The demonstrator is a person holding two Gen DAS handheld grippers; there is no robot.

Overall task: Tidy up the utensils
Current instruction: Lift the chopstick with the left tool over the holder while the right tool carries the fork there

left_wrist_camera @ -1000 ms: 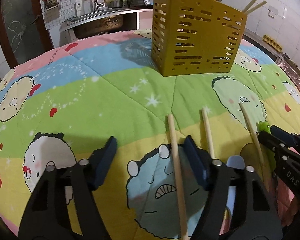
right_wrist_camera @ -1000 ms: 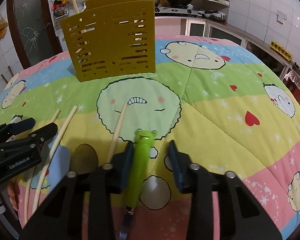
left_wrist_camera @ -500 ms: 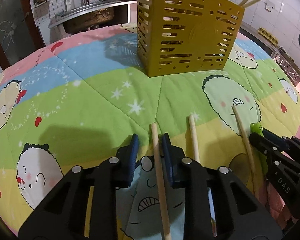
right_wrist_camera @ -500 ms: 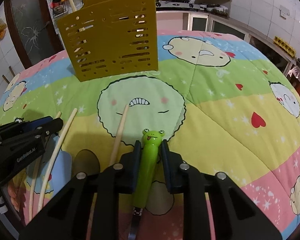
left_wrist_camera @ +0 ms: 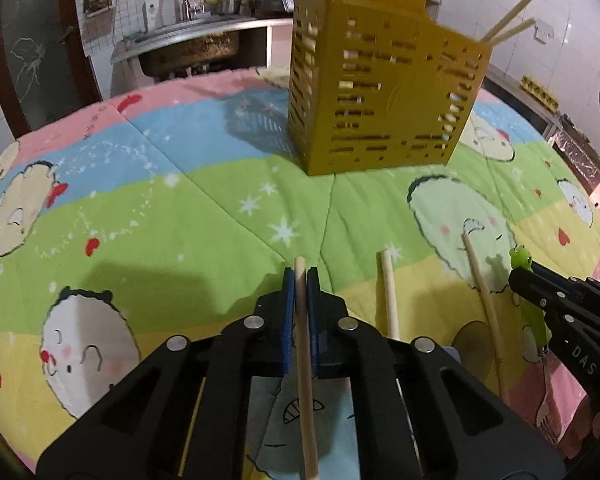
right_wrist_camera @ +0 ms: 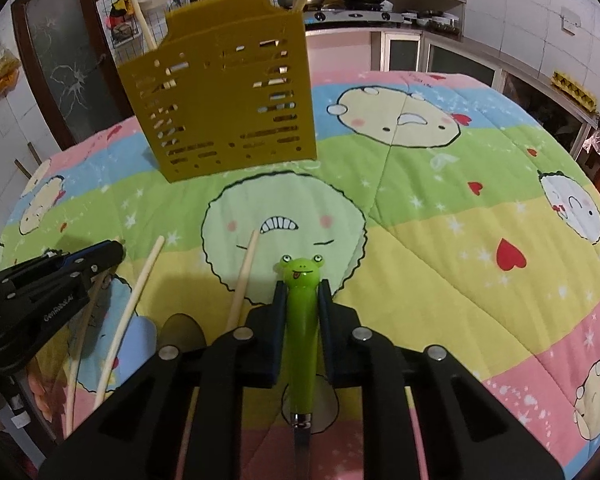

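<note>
Indoor light looks dim and warm on my feeds, coming from above. Heavy fisheye bend, black vignette corners. Yellow holder [left_wrist_camera: 384, 92] is motion-blurred in the left view. Dark shadow falls on the quilt [left_wrist_camera: 148, 216], left of my left tool [left_wrist_camera: 301, 280].

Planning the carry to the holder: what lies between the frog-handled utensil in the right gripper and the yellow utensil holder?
In the right wrist view, only bare cartoon quilt lies between the frog-handled utensil and the yellow utensil holder.

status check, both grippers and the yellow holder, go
Left gripper shut on chopstick. Right gripper shut on frog fork. Holder upright ahead, path clear. Two chopsticks loose on cloth.
</note>
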